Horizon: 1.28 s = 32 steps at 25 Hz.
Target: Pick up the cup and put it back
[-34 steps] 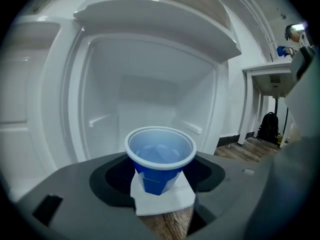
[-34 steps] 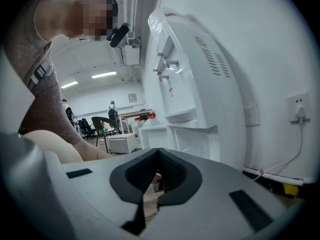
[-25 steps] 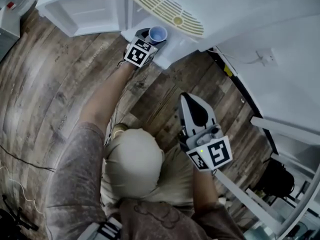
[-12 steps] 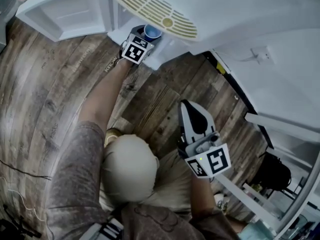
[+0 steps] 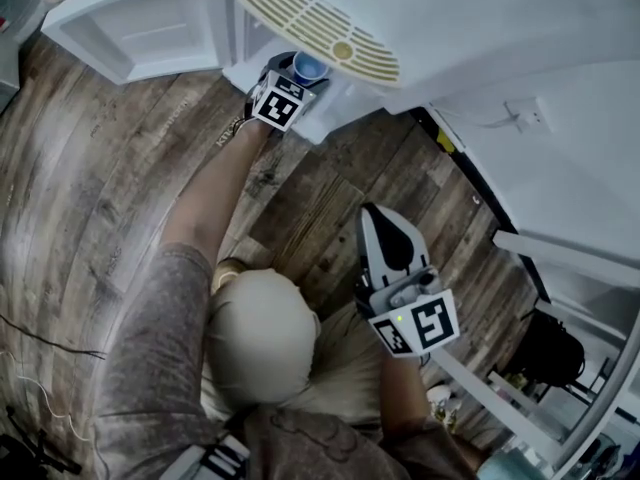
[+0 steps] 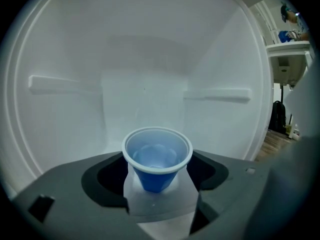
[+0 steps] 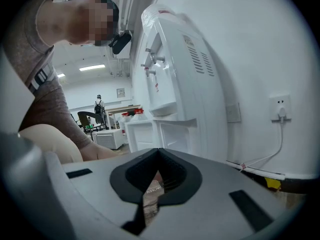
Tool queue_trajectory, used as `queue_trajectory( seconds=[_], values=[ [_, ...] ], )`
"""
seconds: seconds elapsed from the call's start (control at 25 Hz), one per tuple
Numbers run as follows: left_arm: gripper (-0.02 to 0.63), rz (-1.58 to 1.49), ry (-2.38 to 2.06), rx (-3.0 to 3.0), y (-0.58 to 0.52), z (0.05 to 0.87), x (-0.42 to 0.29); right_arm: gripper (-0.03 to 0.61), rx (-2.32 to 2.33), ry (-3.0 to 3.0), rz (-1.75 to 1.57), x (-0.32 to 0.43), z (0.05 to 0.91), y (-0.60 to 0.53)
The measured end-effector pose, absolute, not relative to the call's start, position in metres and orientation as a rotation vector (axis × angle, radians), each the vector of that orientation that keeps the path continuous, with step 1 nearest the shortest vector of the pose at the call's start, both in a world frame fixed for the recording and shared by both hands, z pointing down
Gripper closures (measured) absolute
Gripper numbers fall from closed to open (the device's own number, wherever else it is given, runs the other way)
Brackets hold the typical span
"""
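White cabinet walls (image 6: 145, 59) enclose the blue cup (image 6: 157, 156), set upright on the shelf (image 6: 160, 206). The jaws of the left gripper (image 6: 157, 176) have just been opening and stand clear either side of the cup. Replacement is judged done; only withdrawal remains. The right gripper (image 7: 158, 166) is held closed and empty.

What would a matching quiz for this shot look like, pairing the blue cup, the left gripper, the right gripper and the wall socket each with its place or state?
1 blue cup
2 left gripper
3 right gripper
4 wall socket

A jaws together, empty
B on the white wall
C jaws apart around the cup
D upright inside the white compartment

Pairs: 1-D, 2-C, 3-A, 4-B.
The left gripper's jaws have just been opening and do not press the cup.
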State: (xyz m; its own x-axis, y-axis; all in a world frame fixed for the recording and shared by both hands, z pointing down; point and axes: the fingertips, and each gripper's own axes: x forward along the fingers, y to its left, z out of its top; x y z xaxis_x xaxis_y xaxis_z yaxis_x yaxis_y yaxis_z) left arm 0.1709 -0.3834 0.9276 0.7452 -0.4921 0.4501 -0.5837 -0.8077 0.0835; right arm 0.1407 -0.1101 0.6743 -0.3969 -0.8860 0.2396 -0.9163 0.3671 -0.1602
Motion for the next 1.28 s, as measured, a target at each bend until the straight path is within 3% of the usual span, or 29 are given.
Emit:
queue_trajectory(
  seconds=[0.64,1.28],
  values=[
    [0.242,0.564,-0.889,2.686,-0.354,0.879,0.121,0.577,1.653,-2.533,0.352,0.142,0.656,-0.104],
    [0.242,0.474,-0.931,2.687,-0.278,0.745,0.059,0.577,1.596,-2.586,0.348,0.144,0.638,-0.082]
  ],
)
